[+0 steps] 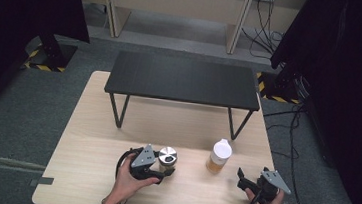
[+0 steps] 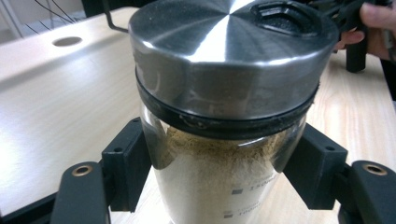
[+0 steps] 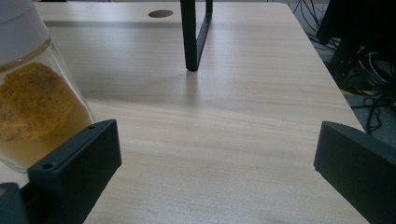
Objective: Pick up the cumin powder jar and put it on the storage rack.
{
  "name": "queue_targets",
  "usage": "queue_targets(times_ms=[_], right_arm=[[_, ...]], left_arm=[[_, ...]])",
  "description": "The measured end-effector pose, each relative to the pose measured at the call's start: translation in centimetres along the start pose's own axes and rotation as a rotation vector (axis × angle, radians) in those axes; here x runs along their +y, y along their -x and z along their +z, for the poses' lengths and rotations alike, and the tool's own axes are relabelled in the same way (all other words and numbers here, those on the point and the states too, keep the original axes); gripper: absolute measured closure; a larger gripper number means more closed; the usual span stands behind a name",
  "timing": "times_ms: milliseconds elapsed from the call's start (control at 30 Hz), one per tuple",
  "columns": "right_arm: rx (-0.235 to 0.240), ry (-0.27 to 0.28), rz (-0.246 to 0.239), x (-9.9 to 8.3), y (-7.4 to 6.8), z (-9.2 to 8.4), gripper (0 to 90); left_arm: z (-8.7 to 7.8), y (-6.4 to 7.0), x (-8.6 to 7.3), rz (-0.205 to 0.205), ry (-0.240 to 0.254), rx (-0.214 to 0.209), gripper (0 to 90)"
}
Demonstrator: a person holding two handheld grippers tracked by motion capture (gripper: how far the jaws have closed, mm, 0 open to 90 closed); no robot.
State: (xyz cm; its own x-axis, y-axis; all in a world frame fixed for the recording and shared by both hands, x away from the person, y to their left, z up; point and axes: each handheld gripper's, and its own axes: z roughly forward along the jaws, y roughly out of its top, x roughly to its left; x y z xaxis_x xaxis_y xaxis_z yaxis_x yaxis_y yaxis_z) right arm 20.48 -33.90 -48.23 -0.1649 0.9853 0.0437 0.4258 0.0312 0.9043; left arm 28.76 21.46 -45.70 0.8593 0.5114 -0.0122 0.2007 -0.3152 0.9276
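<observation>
A glass jar (image 1: 167,157) with a brushed steel lid (image 2: 224,56) holds pale tan powder (image 2: 215,172). My left gripper (image 1: 167,171) is shut on its glass body just below the lid, one black pad on each side (image 2: 126,168). A second jar (image 1: 219,157) with a white lid and orange-yellow powder stands to the right on the wooden table (image 1: 91,123). My right gripper (image 1: 242,181) is open near the table's front right corner. In the right gripper view that jar (image 3: 32,102) stands just beyond its left jaw, outside the gap (image 3: 217,158).
A low black shelf on metal legs (image 1: 183,79) spans the far half of the table; one leg (image 3: 191,37) rises ahead of the right gripper. A cable hole (image 3: 160,13) sits in the tabletop. Cables (image 1: 292,123) lie on the floor to the right.
</observation>
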Motion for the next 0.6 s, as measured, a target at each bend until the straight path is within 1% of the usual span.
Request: queue_targets(times_ms=[100,233,400,500,533,600], right_arm=[[-0.002,0.0,0.0,0.0,0.0,0.0,0.8],[-0.001,0.0,0.003,0.0,0.0,0.0,0.8],[0.001,-0.002,0.005,0.0,0.1,0.0,0.8],[0.003,-0.001,0.009,0.0,0.1,0.0,0.8],[0.004,-0.003,0.01,0.1,0.1,0.0,0.8],[0.003,-0.004,0.008,0.1,0.1,0.0,0.8]], left_arm=[[-1.3,0.4,0.3,0.004,-0.008,0.011,30.2],[-3.1,0.9,0.3,-0.004,-0.008,0.033,30.2],[-5.2,1.5,0.9,0.006,-0.02,0.062,30.2],[-6.3,1.8,1.1,0.008,-0.008,0.071,30.2],[-6.9,2.0,1.3,0.008,-0.003,0.08,30.2],[-7.3,2.1,1.5,-0.001,-0.001,0.089,30.2]])
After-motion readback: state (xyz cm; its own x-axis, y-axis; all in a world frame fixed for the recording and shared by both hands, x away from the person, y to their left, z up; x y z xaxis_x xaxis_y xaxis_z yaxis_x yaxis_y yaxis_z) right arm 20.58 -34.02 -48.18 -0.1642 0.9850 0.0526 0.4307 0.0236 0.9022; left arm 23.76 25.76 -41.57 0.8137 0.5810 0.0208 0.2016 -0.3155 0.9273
